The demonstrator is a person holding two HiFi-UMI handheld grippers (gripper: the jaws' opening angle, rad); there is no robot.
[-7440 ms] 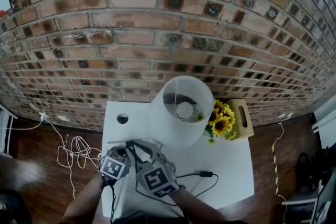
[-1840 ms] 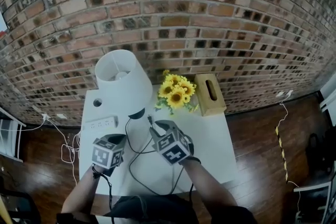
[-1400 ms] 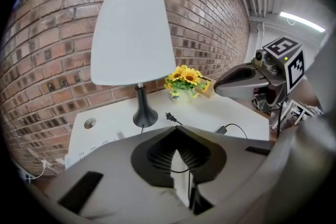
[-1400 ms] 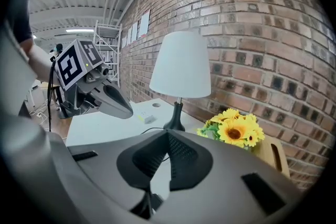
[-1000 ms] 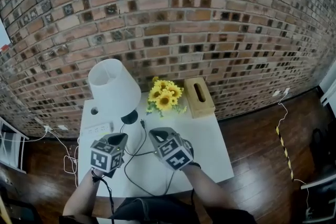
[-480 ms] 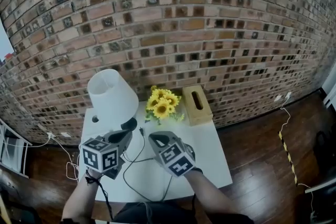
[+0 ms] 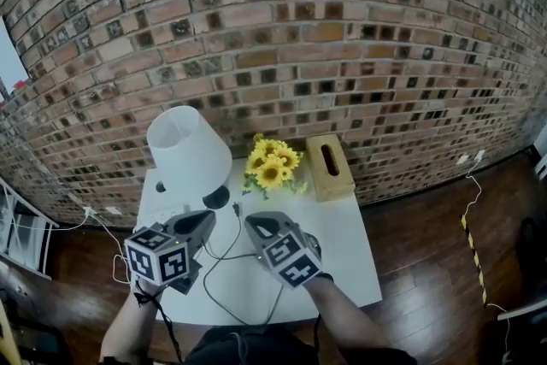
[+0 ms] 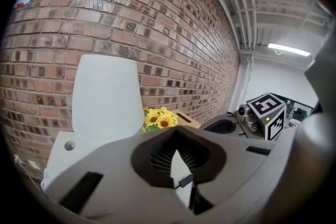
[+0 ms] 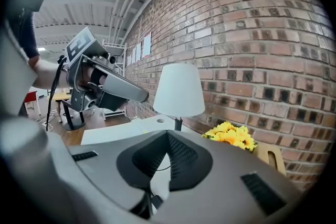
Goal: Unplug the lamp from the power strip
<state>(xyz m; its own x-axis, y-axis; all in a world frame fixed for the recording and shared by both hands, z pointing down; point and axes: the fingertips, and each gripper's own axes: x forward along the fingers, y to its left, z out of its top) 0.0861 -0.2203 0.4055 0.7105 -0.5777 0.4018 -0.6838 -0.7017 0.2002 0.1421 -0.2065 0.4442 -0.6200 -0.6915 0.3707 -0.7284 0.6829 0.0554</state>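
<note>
Jaws shut and empty on both left gripper point(image 8: 176, 135) and right gripper point(image 9: 167, 135); plug point(image 7: 237, 206) lies loose near back edge of table point(image 7: 342, 261), before lamp point(image 7: 188, 154); best, I judge, to lift both clear without snagging cord point(image 7: 205, 282).

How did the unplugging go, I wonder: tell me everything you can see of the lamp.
The lamp stands upright at the white table's back left corner, by the brick wall, left of the sunflowers. White cone shade, open on top, fabric-like; short dark stem and round dark base. Its black cord trails loose over the tabletop. Nothing but the table touches it.
</note>
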